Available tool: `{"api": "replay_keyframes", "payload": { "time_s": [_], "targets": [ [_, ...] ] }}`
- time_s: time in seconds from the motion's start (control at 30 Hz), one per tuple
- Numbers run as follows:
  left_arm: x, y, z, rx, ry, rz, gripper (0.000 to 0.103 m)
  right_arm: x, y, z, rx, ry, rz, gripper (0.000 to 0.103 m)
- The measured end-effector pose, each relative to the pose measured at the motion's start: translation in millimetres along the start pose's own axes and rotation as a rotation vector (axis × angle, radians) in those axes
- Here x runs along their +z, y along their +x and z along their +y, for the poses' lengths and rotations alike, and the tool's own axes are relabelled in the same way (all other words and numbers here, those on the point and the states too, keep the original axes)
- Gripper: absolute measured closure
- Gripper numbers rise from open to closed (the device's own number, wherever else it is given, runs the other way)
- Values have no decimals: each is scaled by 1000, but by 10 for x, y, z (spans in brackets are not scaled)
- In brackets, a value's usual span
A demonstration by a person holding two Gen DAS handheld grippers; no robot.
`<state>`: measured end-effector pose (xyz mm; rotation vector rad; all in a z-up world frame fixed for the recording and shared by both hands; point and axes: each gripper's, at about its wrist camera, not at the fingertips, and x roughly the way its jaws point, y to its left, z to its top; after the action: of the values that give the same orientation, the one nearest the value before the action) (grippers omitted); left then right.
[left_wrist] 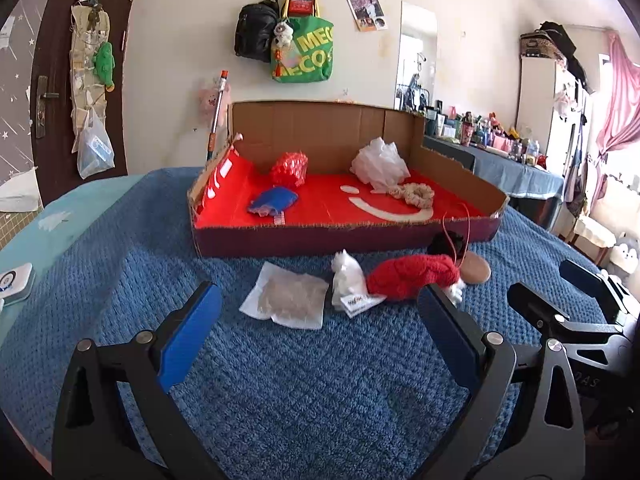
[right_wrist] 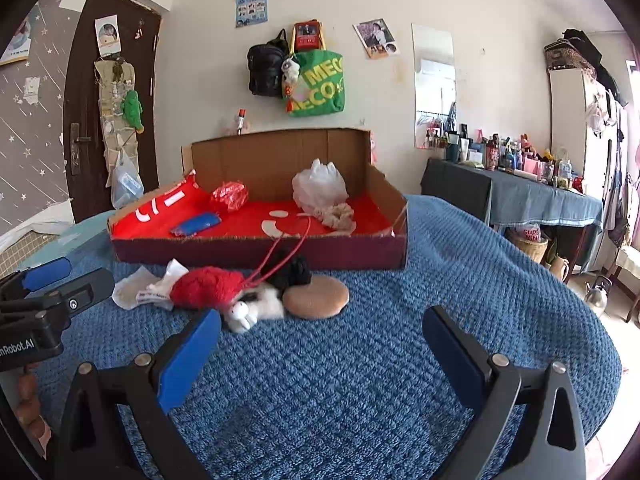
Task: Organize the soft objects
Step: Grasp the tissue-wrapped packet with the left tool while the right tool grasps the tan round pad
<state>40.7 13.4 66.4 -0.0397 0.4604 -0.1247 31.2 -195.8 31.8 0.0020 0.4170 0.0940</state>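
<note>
Open blanket [right_wrist: 360,380] before box front edge [right_wrist: 256,254]

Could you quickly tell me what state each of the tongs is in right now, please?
Left tongs: open, holding nothing, above the blue blanket.
Right tongs: open, holding nothing.

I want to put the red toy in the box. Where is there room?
Free: the red floor of the box between the blue pouch and the scrunchie, along the front wall. Crowded: the back, with the red bag and white bag.
</note>
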Motion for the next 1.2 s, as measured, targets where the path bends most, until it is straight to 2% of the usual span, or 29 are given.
{"api": "replay_keyframes", "payload": {
  "time_s": [0.23,0.5,0.87,1.2],
  "targets": [
    [-104,105,17,1,3,50,3,-41,108,-60,9,34,46,0],
    [-115,168,65,-7,-15,82,3,-34,162,-84,10,41,58,0],
    [53,235,117,-11,-1,122,3,151,239,-78,8,30,78,0],
    [184,507,290,-30,-13,234,3,379,397,-92,22,22,127,0]
  ]
}}
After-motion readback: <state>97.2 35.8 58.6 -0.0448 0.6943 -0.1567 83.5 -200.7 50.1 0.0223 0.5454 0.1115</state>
